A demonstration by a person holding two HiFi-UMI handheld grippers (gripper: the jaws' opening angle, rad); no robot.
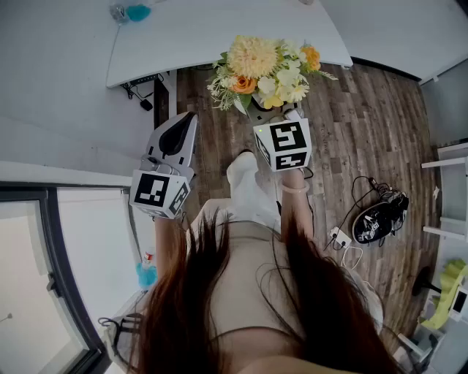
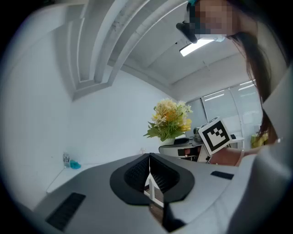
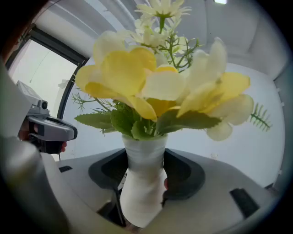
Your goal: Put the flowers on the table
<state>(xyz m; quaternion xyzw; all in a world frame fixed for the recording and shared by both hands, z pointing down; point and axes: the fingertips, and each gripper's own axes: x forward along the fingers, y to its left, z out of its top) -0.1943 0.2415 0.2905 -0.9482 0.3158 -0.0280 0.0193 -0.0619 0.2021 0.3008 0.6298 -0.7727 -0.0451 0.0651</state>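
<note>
A white ribbed vase (image 3: pixel 143 155) is held in the air by the right gripper (image 3: pixel 142 187). Its two jaws are pressed against the sides of the vase, one on the left and one on the right, and they stand wide because the vase is wide. The vase is kept upright, so its long line runs up and down. It is filled with a bunch of yellow, orange and cream flowers (image 1: pixel 265 69) with green leaves, and nothing is seen falling out.

The left gripper (image 2: pixel 150 179) is held beside it, to the left and a little nearer to the person. Its jaws are closed together and nothing is held between them.

The flat white table (image 1: pixel 219 36) lies on the far side of the flowers. From the head view, the vase seems to hang over the brown wooden floor (image 1: pixel 365 124), just before the table's near edge. So the table is straight ahead of the right gripper, and that gripper is the nearer one to it. It is judged that the vase must be carried farther away, over the edge, and set down standing up.

A small clear bottle with something blue by it (image 1: pixel 131 12) is seen at the table's far left, well apart from the flowers.
</note>
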